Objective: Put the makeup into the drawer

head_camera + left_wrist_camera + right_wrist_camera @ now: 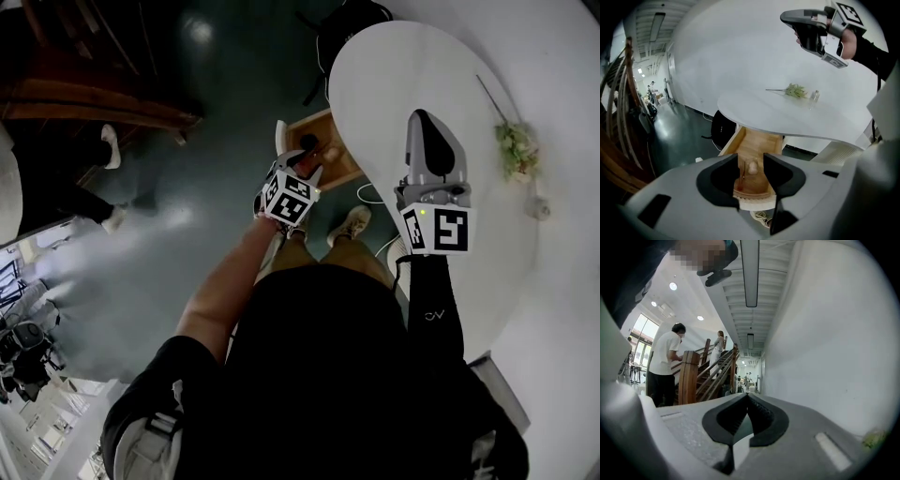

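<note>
Left gripper (751, 160) hangs tilted down over the open wooden drawer (757, 140), which juts out from under the white counter (787, 117) at its near edge. Its dark fingers (723, 178) stand apart and touch nothing. Framed in the gap between them, the makeup (752, 168) lies on the drawer floor near the front wall: a pale, rounded piece, with a thin reddish stick (742, 174) just beside it (what kind of cosmetic either is cannot be told). The gripper's own body cuts off the front of the drawer.

From the head view the left gripper (302, 169) covers much of the drawer (339, 169), and the contents show only as dark and reddish blurs.

Right gripper (424, 122) is held level above the counter (375, 84), well apart from the drawer. In its own view the right gripper (747, 397) has its ribbed fingers (761, 420) closed tip to tip, with nothing between them.

A dried sprig (516, 145) and a small clear bottle (539, 208) rest near the counter's far edge by the wall.
</note>
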